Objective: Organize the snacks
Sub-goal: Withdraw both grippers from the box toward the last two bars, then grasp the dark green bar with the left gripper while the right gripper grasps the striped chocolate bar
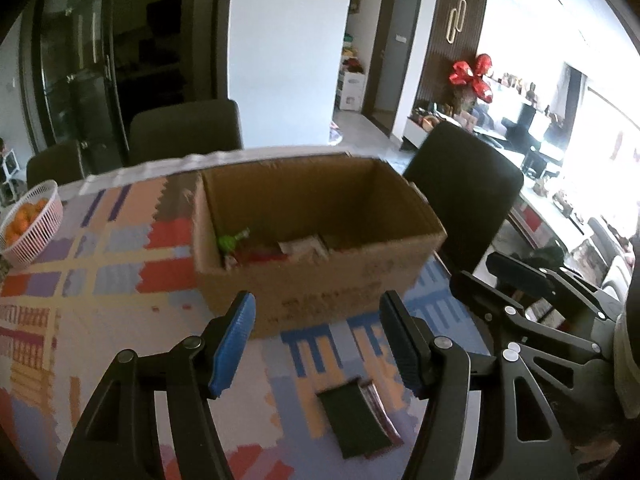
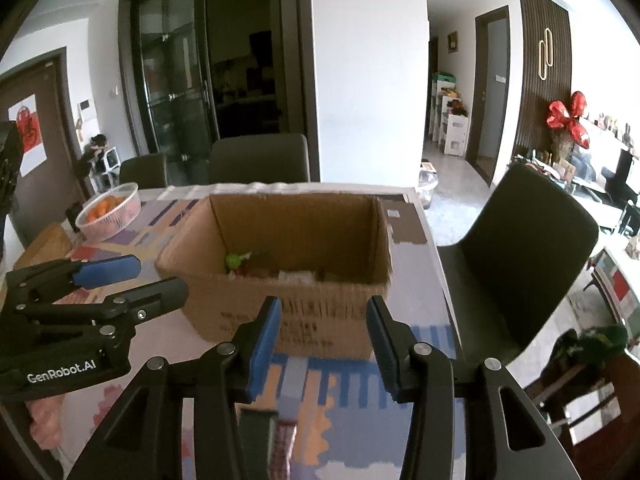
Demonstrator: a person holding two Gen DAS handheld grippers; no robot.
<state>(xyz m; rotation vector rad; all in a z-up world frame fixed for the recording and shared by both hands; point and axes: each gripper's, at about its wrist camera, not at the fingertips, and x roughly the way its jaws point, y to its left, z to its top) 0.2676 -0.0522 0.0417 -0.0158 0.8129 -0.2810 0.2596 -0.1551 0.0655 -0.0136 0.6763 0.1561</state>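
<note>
Snacks already sit in the box (image 1: 320, 240), which counts as the done part of the job: a green packet (image 1: 232, 240) lies against its left wall, with red and pale wrappers (image 1: 280, 254) beside it along the near wall. How many are in there I cannot tell, since the near wall hides the floor of the box.

Going left to right across the bench (image 1: 100, 280): a white basket (image 1: 36, 224) of oranges stands at the far left edge and looks to be no part of the sorting. The box sits toward the far right corner, open at the top. On the near side of it, apart from it, a dark flat packet (image 1: 354, 420) rests on the patterned cover with a second, reddish packet (image 1: 380, 408) touching its right edge. These two seem to be what is left to put away.

The left tongs (image 1: 318, 344) hover above that pair, spread wide and holding nothing. The right tongs (image 2: 322, 350) hang just to their right, likewise apart and bare, aimed at the box with the dark packet showing low between their arms.

My judgement is that the task is well along but unfinished: the remaining packets need lifting into the box. Other snacks may lie outside both views.
</note>
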